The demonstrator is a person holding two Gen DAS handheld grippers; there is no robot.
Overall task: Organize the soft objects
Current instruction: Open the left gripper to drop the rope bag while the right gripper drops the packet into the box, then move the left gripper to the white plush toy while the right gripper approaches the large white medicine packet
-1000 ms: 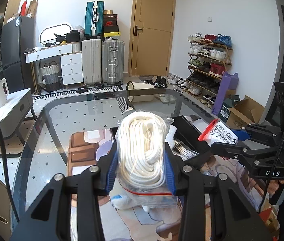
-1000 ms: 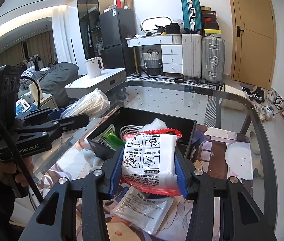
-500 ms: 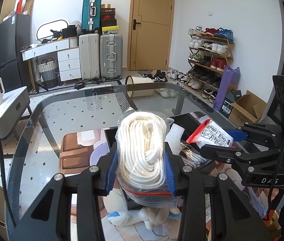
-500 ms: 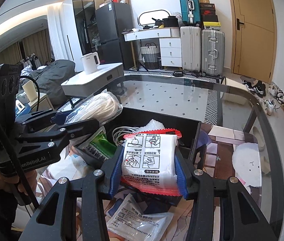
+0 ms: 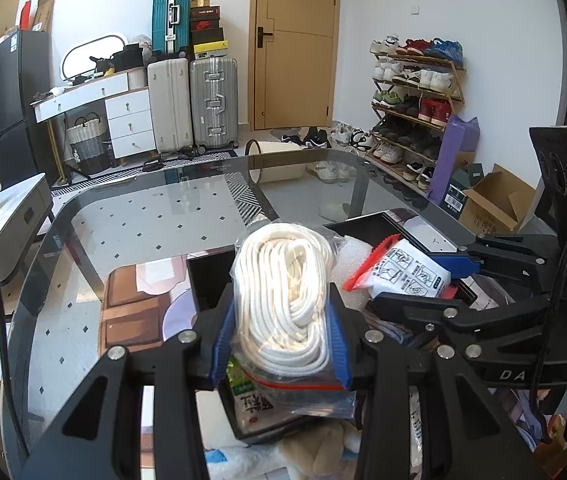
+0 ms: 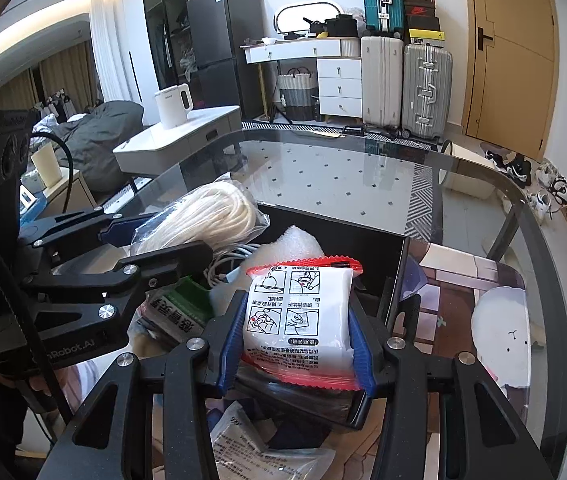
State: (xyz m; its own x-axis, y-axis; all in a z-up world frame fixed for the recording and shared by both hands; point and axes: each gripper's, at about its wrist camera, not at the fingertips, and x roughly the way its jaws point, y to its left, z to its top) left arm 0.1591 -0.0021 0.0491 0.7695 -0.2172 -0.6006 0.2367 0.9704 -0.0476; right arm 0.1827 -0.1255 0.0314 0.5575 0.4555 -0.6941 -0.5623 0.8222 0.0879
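A black bin [image 6: 335,236] sits on the glass table [image 6: 323,168]. Inside it lie a foam piece [image 6: 297,244], a cable [image 6: 227,266] and a green-labelled packet [image 6: 181,312]. Over the bin, the rope bag [image 5: 283,292] hangs left of the printed pouch [image 6: 301,320].

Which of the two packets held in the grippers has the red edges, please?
The white packet with printed instruction pictures, clamped in the right gripper. The clear bag of coiled white rope in the left gripper shows only a thin red zip line.

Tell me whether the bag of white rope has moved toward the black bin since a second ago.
Yes. In the left wrist view the bag of white rope, clamped in the left hand-held gripper, now hangs over the black bin, which earlier lay farther ahead.
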